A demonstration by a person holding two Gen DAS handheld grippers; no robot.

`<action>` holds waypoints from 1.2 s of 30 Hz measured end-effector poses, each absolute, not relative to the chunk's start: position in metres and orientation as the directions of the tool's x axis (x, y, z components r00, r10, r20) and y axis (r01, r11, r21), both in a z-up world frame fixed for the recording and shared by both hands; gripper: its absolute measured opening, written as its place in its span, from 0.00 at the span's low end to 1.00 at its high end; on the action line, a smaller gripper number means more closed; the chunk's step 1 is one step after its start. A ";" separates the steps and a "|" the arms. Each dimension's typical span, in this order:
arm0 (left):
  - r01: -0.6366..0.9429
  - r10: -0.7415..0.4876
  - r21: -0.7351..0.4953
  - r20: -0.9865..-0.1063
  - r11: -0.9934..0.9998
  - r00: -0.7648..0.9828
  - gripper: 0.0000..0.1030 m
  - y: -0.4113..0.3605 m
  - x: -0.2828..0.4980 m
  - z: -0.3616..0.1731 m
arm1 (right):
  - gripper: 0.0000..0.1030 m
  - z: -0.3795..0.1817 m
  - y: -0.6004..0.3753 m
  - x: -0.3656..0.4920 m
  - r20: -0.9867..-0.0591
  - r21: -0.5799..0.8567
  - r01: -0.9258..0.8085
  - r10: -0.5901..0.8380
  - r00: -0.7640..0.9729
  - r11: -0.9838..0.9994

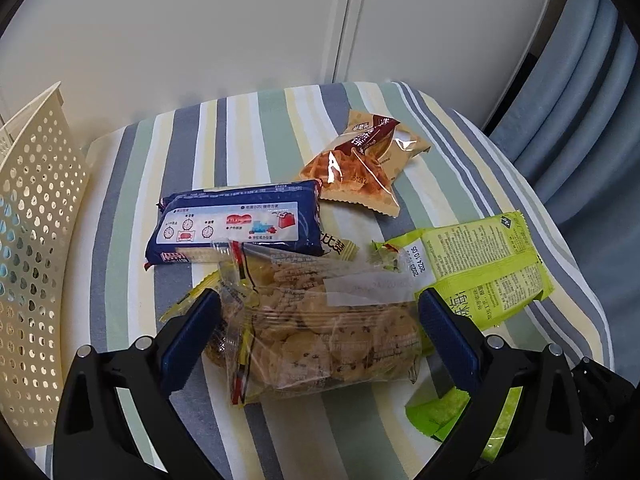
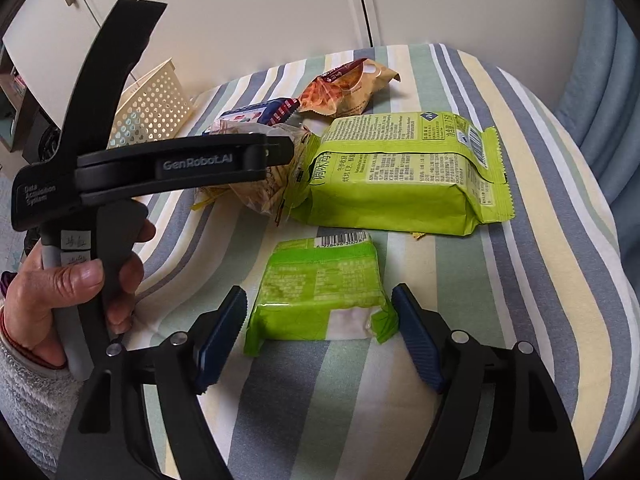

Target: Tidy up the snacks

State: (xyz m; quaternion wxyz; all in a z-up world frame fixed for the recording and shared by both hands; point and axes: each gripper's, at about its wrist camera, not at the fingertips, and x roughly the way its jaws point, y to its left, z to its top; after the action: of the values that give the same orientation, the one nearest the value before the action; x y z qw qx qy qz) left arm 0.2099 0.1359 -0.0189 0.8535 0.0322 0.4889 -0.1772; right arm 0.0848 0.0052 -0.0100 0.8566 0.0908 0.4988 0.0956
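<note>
Left tongs (image 1: 318, 330): spread wide around the clear cookie bag (image 1: 320, 320), one blue pad (image 1: 192, 336) at each side; whether the pads touch the wrap I cannot tell.
Right tongs (image 2: 320, 336): wide apart, straddling the near end of the small green packet (image 2: 320, 292); a gap shows on the left side, the right pad sits just beside the crimped corner.
Clear cookie bag: lies on the striped surface (image 1: 132, 200), at 6 o'clock in the left wrist view; its near end is cut off behind the tong frames.
Blue biscuit pack (image 1: 236, 224): at 11 o'clock from the cookie bag, its near edge tucked under the bag's top.
Waffle packet (image 1: 360, 168): at 12 o'clock, touching the blue pack's far corner.
Large green pack (image 2: 400, 176): at 1 o'clock in the right wrist view, back label up; print too small to read.
Small yellow wrapper (image 1: 340, 250): mostly hidden between the blue pack and the cookie bag.
Cream perforated basket (image 1: 36, 240): at 9 o'clock in the left wrist view, on the surface's edge, cut off by the frame.
Hand (image 2: 60, 292): grips the left tool's handle at 8 o'clock in the right wrist view, a fleecy sleeve (image 2: 28, 396) below it.
Cupboard doors (image 1: 240, 20): pale, behind the surface.
</note>
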 end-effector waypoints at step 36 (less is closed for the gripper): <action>0.308 -0.307 -0.139 -0.732 0.941 0.608 0.65 0.166 0.176 0.039 | 0.89 0.000 0.009 0.079 -0.823 0.170 -0.047 0.168 0.543 0.984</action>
State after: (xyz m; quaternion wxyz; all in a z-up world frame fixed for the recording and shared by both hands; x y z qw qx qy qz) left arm 0.1758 0.1665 0.0392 0.8966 0.0003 0.4082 -0.1714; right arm 0.0789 0.0090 0.0005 0.8761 0.0638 0.4739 0.0615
